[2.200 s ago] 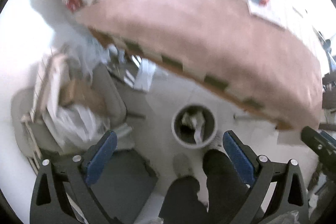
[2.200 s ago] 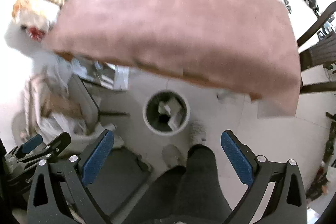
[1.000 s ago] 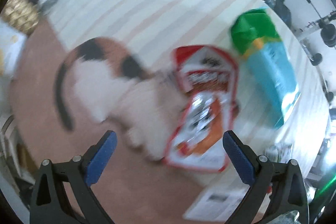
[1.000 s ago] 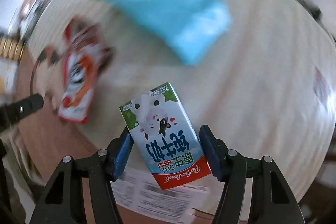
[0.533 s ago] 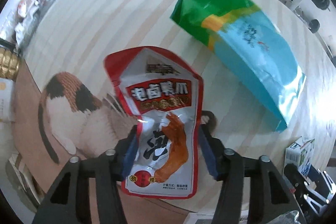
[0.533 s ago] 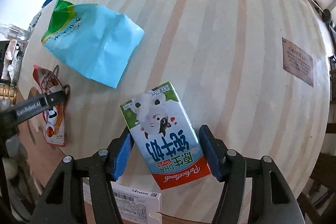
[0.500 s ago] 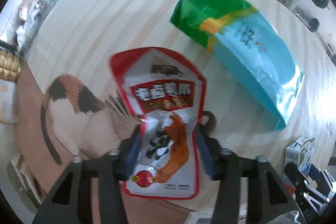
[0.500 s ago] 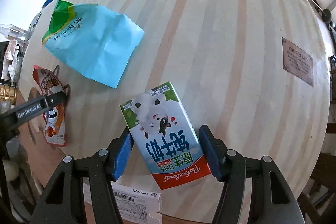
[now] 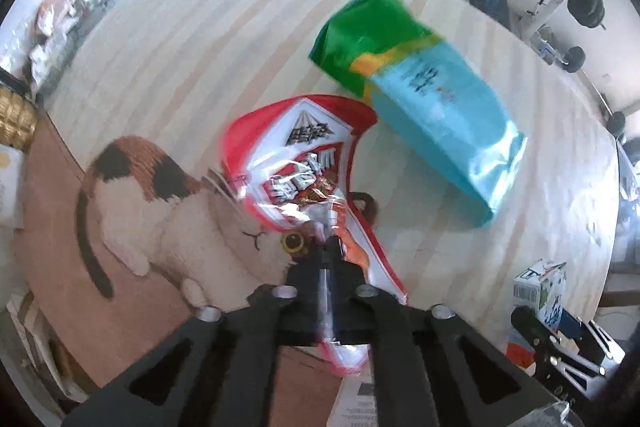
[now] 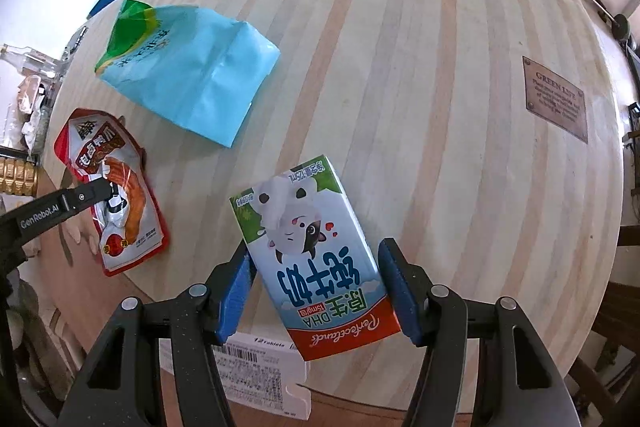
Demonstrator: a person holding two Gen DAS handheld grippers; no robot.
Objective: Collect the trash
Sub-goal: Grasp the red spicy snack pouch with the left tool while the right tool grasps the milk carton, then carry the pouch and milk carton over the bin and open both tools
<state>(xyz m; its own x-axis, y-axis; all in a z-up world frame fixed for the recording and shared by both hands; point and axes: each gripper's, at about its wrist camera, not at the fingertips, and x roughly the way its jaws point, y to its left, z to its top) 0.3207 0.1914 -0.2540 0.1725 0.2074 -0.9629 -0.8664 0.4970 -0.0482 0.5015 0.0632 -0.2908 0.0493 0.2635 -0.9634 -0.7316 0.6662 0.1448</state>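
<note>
My left gripper (image 9: 326, 251) is shut on a red and white snack packet (image 9: 304, 163), which is crumpled between the pads and hangs over the table's near edge. In the right wrist view the same packet (image 10: 112, 187) lies at the far left with the left gripper (image 10: 92, 195) pinching it. My right gripper (image 10: 316, 287) is shut on a small milk carton (image 10: 312, 259) with a cow print, held just above the striped wooden table (image 10: 440, 67). A blue and green bag (image 10: 188, 67) lies flat beyond both.
A cat-patterned mat (image 9: 160, 219) lies under the packet at the table's near left. A white tablet box (image 10: 256, 367) sits at the near edge below the carton. A brass plaque (image 10: 556, 103) is fixed at the right. Chairs and gym gear stand beyond the table.
The left jaws have closed from wide open onto the red packet, crumpling it and tilting it up. The right gripper keeps its hold on the carton and has barely shifted.
</note>
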